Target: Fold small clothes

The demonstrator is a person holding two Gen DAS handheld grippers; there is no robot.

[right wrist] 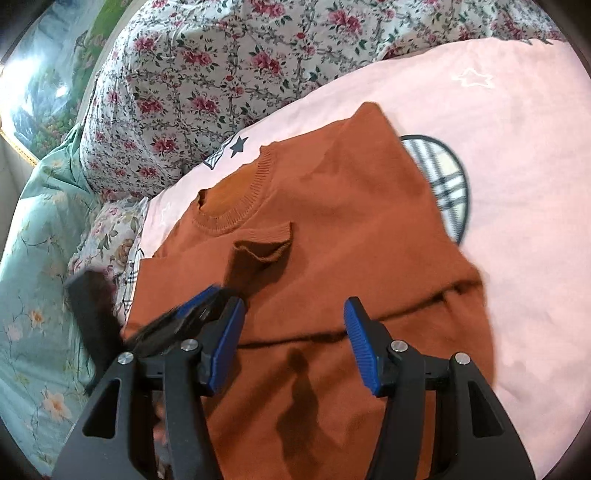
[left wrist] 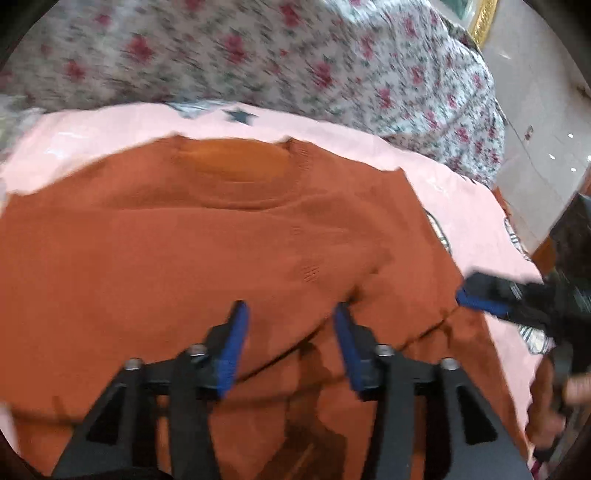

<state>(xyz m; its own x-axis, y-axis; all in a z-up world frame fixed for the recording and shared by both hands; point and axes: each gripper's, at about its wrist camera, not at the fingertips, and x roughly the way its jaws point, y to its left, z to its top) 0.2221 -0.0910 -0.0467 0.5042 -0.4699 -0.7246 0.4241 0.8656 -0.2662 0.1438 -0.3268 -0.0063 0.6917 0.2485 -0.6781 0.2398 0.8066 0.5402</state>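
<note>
Bed surface: a pale pink sheet (right wrist: 517, 177) printed with stars and a plaid oval patch, smooth and nearly flat. Behind it lies a bunched quilt (right wrist: 221, 66) of white cotton with red roses; to the left in the right wrist view, a mint-green floral cover (right wrist: 33, 258). A gilt picture frame (left wrist: 484, 18) shows at the far edge in the left wrist view.

Garment: one rust-orange knit sweater (right wrist: 351, 229) lies spread on the pink sheet, neck pointing away from both cameras. Fine-gauge knit, ribbed round collar. One sleeve is folded across the chest, its ribbed cuff (right wrist: 269, 247) lying just below the collar. A fold line crosses the lower body.

Left gripper (left wrist: 291, 325): black frame, blue ribbed pads. Jaws stand apart with nothing between them; the sweater lies under and ahead of the fingertips. Contact with the cloth cannot be told; the view is blurred.

Right gripper (right wrist: 293, 321): same build, jaws apart, nothing clamped. It hangs over the sweater's lower half, the folded cuff ahead of the fingers. The left gripper's blurred tips appear just beside its left finger.
</note>
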